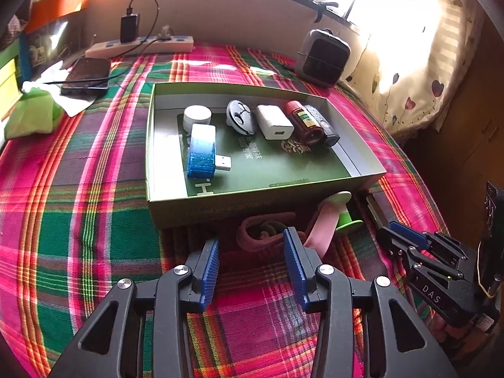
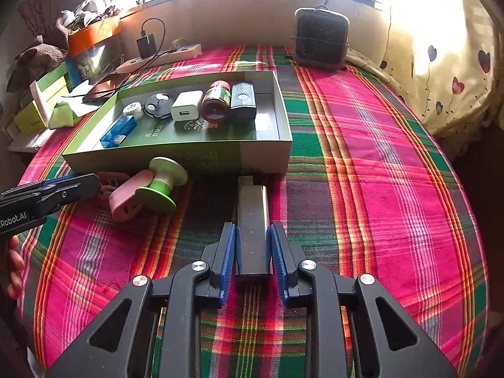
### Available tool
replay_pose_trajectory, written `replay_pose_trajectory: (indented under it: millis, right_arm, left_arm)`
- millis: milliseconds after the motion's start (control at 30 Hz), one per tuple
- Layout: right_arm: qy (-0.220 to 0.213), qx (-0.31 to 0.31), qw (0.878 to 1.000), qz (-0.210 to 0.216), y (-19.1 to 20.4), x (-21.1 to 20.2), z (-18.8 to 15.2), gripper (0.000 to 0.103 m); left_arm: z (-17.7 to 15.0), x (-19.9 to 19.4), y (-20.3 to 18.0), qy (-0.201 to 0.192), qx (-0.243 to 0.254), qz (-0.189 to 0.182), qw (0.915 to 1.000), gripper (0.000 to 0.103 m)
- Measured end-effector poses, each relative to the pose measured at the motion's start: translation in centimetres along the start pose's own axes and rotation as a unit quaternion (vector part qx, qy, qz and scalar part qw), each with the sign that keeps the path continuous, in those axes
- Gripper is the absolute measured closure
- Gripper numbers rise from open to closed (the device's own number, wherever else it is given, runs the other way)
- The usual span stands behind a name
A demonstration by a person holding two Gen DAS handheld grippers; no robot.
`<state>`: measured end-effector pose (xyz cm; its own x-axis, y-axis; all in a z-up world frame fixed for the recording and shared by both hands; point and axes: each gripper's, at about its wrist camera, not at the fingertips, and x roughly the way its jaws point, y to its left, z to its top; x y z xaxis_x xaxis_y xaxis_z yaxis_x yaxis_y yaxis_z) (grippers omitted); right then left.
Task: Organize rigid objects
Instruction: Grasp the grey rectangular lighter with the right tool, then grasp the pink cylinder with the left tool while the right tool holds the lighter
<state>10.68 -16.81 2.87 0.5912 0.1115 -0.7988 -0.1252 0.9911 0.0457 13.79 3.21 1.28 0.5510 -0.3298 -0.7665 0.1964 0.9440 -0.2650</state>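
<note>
Now the right gripper (image 2: 253, 245) is clamped across the long flat sides of a slim, dark metallic rectangular bar (image 2: 253, 220) lying on the plaid cloth just ahead of it, short of the shallow green cardboard box (image 2: 176, 154). Judged stiff, smooth, possibly slippery; hold mid-length. Left gripper (image 1: 252, 252) stands apart, empty.

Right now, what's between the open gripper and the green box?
In the left wrist view, a pink curly piece lies on the plaid cloth between the left gripper and the green box.

Right gripper (image 2: 253, 245) angled downward, jaws clamped tight. Left gripper (image 1: 252, 252) angled downward, jaws apart, nothing between pads. Fingers (image 2: 14, 261) visible behind left gripper.
</note>
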Motion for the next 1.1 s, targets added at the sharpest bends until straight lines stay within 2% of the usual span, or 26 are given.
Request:
replay_pose_trajectory:
  millis: [767,1100]
  right_arm:
    - [-0.005,0.029,1.0,0.004,-3.0,-0.7,-0.6,0.078]
    - [-0.006,0.034,0.999,0.014,-3.4,-0.7,-0.6,0.078]
  left_arm:
    - [-1.6,0.7,-4.8,0.017,0.039,-0.016,0.999,0.064]
    - [-1.2,1.4,-6.3,0.008,0.06,0.005,0.9982,0.064]
